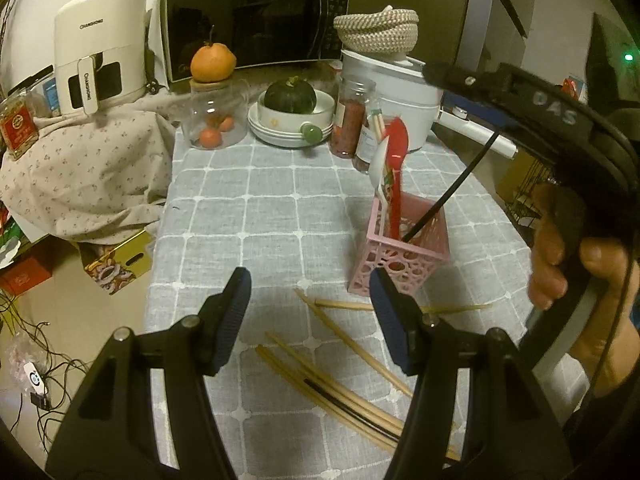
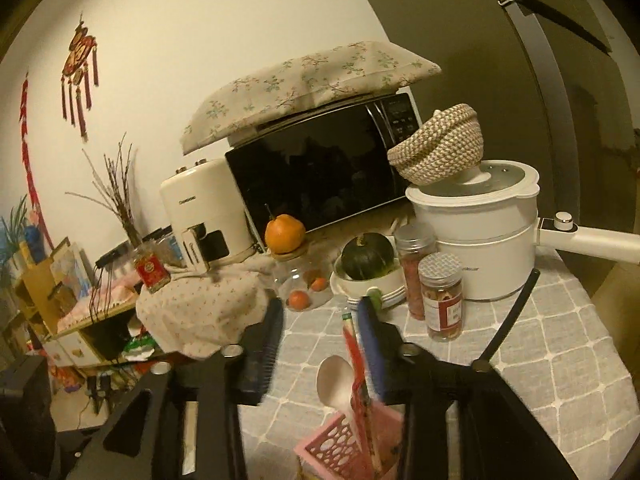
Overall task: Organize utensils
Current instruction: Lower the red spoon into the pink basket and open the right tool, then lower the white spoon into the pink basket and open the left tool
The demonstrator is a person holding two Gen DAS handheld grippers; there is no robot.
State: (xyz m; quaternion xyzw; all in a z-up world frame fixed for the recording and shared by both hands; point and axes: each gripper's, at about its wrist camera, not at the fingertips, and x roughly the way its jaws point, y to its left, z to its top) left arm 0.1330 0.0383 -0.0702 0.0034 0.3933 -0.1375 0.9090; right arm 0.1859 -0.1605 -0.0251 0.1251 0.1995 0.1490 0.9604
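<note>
We see wooden chopsticks [image 1: 344,380] lying flat and scattered on the desk [image 1: 248,216], long axes mostly diagonal, beneath our left gripper [image 1: 310,320], jaws apart and empty. The pink holder [image 1: 400,256] stands just beyond, red spoon [image 1: 397,176], white spoon [image 1: 380,168] and black chopstick [image 1: 452,192] upright, leaning. Right gripper [image 2: 320,344] above it, jaws apart, gripping nothing.

A pink utensil holder [image 1: 400,256] with a cut-out circle pattern stands on a grey tablecloth [image 1: 256,216] checked with white lines. In the holder are a red spoon [image 1: 398,160] and a white spoon [image 1: 378,164]; in front of it lie tan bamboo chopsticks [image 1: 340,376]. Behind the holder are a dark green squash [image 1: 290,96] in a white bowl [image 1: 296,120], an orange tangerine [image 1: 212,62], a black-fronted microwave [image 1: 248,20] and a beige-and-white woven basket [image 1: 376,32]. Left of the holder, a cream floral cloth [image 1: 92,172].
</note>
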